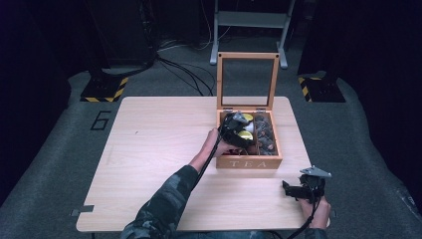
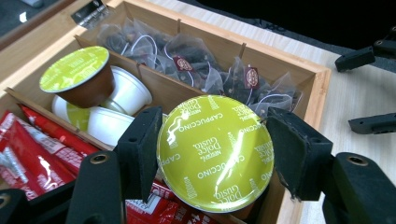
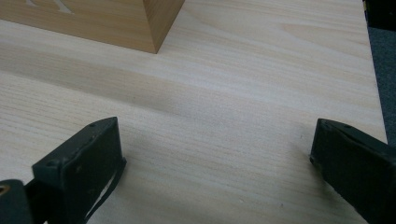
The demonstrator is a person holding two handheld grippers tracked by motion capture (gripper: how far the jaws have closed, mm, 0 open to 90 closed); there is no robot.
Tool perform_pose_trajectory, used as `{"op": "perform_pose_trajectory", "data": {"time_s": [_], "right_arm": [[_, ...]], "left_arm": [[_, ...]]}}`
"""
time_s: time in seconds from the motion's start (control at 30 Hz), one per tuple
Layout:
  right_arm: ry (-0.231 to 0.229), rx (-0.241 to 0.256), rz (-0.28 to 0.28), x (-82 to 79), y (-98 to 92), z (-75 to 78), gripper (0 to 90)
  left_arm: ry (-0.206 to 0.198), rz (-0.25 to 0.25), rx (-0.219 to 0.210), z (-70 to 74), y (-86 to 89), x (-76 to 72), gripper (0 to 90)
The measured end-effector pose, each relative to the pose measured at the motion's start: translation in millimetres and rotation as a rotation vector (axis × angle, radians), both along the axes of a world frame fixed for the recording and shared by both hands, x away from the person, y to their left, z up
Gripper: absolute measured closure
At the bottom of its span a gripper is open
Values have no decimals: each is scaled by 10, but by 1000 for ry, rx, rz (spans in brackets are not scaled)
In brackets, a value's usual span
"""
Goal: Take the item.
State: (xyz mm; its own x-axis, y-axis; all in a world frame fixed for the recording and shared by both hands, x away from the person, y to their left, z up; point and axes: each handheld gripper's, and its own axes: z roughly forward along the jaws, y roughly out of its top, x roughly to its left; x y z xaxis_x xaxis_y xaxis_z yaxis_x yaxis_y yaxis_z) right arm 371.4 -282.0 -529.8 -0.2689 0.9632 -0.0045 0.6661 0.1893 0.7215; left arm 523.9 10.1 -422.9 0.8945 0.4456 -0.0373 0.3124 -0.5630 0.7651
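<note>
A wooden tea box stands at the table's right centre, its glass lid upright. My left gripper hangs over the box's left compartments, shut on a capsule with a green foil top marked "Cappuccino", held between the pads. Below it lie another green-topped brown capsule and white capsules. My right gripper is open over bare table near the front right edge, nothing between its jaws; it also appears past the box's far wall, right gripper.
Pyramid tea bags fill the box's right compartments, and red sachets lie in a front compartment. The box's corner is ahead and left of the right gripper. The wooden table is bare on its left; its right edge is close.
</note>
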Motion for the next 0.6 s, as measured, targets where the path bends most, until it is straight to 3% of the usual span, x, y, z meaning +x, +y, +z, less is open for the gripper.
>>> {"op": "perform_pose_trajectory", "data": {"time_s": [0.6], "right_arm": [[-1,-2,2,0,-1,-1,15]], "left_arm": [[-54,21,-31,279,230,-117,381]]}}
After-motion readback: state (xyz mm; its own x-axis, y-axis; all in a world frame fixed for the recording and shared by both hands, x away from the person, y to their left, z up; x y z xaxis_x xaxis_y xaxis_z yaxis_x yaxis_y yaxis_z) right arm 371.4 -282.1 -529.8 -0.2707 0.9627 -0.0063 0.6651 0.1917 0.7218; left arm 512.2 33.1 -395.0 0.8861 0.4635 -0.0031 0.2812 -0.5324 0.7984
